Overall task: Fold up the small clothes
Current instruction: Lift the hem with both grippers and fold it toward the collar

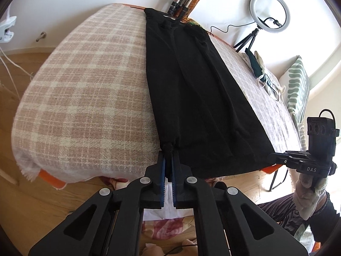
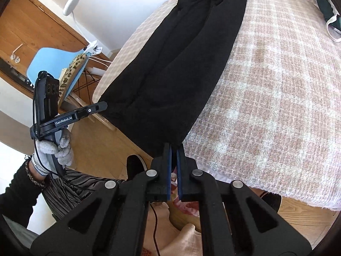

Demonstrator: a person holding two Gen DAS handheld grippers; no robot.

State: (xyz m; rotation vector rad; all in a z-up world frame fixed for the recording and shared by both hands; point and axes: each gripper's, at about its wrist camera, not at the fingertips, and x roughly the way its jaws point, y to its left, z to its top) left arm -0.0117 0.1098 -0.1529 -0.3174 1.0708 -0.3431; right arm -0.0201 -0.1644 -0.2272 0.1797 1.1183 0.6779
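Note:
A long black garment lies stretched along a table covered with a pink and cream plaid cloth. My left gripper is shut on the garment's near left corner at the table edge. My right gripper is shut on the near right corner of the garment. In the left wrist view the right gripper shows at the garment's other near corner. In the right wrist view the left gripper touches the garment's left corner. The far end reaches the table's far edge.
A ring light on a tripod stands at the far right of the table, beside a small pile of clothes. A striped cushion sits to the right. A blue chair stands left of the table. The floor is wood.

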